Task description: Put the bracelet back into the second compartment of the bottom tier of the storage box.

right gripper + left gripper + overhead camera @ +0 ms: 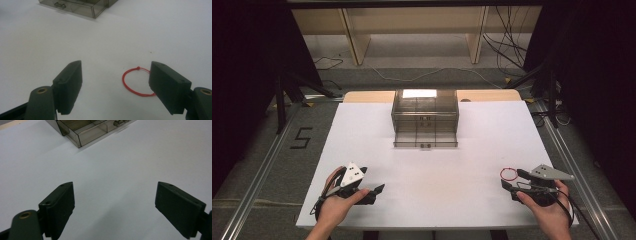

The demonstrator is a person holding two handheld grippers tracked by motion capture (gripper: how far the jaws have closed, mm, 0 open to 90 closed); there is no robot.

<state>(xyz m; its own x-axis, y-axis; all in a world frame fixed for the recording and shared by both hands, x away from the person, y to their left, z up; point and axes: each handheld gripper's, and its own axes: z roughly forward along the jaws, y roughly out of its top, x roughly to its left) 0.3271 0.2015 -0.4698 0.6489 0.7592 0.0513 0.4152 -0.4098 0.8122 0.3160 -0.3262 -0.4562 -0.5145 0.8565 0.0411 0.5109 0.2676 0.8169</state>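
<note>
We see a white table [432,165] with a smoky transparent drawer cabinet [425,117] standing at its far middle edge, its lowest drawer [426,139] pulled out toward us and divided into compartments. On the near right of the table lies a thin red string loop [508,174], flat on the white surface and knotted at one point. The right gripper [510,180] rests low at the near right corner, held in the person's right hand [548,210], with its grey three-cornered plate on top and its jaws pointing left and away. In the right gripper view [115,85] its two black jaws stand wide apart with nothing between the pads; the red string loop [136,81] lies on the table just inside the right-hand jaw, its far side partly hidden behind that jaw, and we cannot tell whether the jaw touches it. The left gripper [379,190] sits at the near left of the table in the person's left hand [334,202], jaws pointing right, well apart from the loop. In the left gripper view [115,205] its jaws are likewise spread wide over bare white table, holding nothing, with a corner of the open drawer [87,131] showing at the top. The two grippers lie far from each other, with the cabinet well beyond both.
</note>
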